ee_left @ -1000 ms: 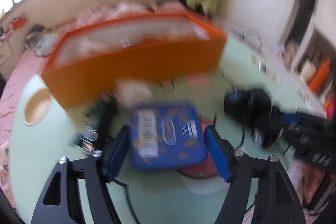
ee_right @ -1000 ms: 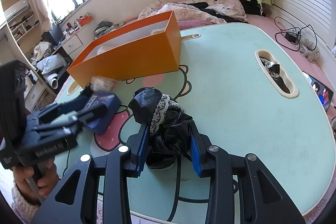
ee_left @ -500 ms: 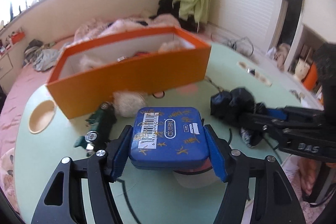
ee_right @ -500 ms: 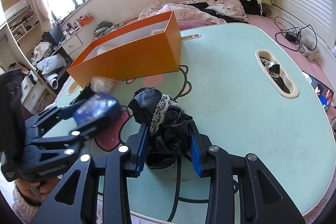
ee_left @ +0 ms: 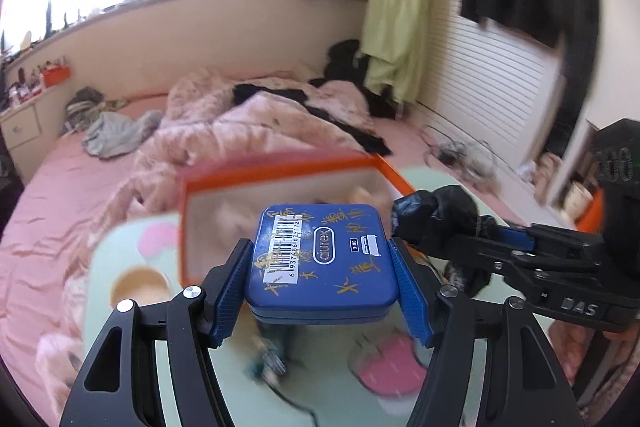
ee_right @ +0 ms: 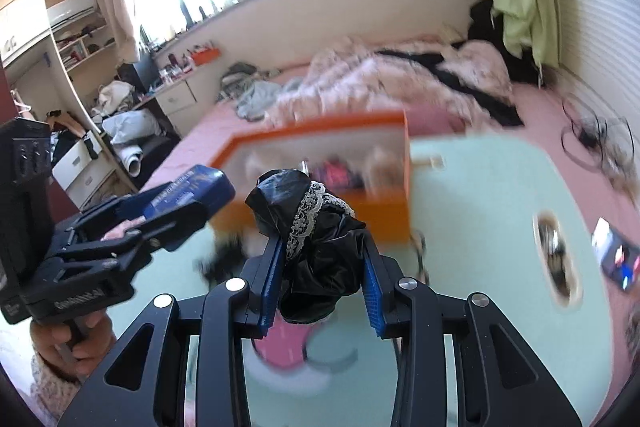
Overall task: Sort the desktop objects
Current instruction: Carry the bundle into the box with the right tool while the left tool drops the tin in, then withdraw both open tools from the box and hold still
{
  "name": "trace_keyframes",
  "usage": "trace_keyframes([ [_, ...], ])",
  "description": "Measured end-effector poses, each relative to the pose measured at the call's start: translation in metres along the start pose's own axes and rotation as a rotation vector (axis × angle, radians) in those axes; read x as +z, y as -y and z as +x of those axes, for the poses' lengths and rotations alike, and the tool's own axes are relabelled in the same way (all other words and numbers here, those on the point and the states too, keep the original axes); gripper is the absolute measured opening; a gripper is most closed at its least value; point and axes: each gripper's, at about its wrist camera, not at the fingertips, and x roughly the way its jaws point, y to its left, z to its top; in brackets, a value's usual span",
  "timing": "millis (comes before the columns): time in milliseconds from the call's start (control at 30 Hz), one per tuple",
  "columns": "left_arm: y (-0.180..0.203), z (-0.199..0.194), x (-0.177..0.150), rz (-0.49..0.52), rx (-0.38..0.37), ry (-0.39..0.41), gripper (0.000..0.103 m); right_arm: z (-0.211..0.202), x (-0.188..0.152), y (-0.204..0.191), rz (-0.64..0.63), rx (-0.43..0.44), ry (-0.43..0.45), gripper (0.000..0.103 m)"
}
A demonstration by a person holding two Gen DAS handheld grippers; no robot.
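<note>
Here we see the left gripper (ee_left: 322, 285) with its 2 blue pads (ee_left: 230, 289) clamped on the sides of a blue tin (ee_left: 320, 261), held clear above the mint-green table (ee_left: 120, 251). The right gripper (ee_right: 320, 275) pinches a black lace-trimmed cloth (ee_right: 316, 235) between narrow-set pads. The open orange box (ee_left: 276, 167) sits at 12 o'clock beyond both. A hand (ee_right: 68, 343) grips the left tool's handle at 8 o'clock.

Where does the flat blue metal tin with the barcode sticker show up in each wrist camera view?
Left wrist view: the flat blue metal tin sits centre frame, clamped in the left gripper jaws.
Right wrist view: the tin is at middle left, edge-on in that gripper.
Shared landmark: the open orange cardboard box on the green table, behind the tin in both views.
</note>
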Motion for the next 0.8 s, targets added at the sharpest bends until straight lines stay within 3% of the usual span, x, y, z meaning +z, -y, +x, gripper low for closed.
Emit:
trace_keyframes([
  [167, -0.022, 0.033, 0.030, -0.029, 0.074, -0.002, 0.066, 0.042, 0.046, 0.001, 0.020, 0.030, -0.057, 0.037],
  [300, -0.035, 0.057, 0.039, -0.053, 0.104, -0.006, 0.069, 0.083, 0.057, 0.011, 0.085, 0.029, -0.086, 0.039],
  [367, -0.042, 0.062, 0.038, -0.077, 0.110, -0.016, 0.072, 0.098, 0.059, 0.018, 0.121, 0.070, -0.102, 0.043],
  [433, -0.047, 0.058, 0.035, -0.100, 0.091, -0.016, 0.072, 0.105, 0.062, 0.025, 0.166, 0.056, -0.111, 0.051],
  [567, -0.051, 0.034, 0.018, -0.109, 0.076, 0.015, 0.077, 0.083, 0.055, 0.027, 0.200, 0.067, -0.076, 0.056],
  [633, -0.048, 0.021, 0.007, -0.106, 0.084, 0.022, 0.085, 0.066, 0.047, 0.022, 0.171, 0.052, -0.043, 0.059],
  [700, -0.043, 0.007, -0.007, -0.107, 0.089, 0.015, 0.101, 0.048, 0.034, 0.015, 0.136, 0.039, -0.015, 0.059],
  [800, -0.026, -0.009, -0.033, -0.070, 0.089, -0.023, 0.102, 0.031, 0.012, 0.009, 0.107, 0.029, -0.031, 0.059],
])
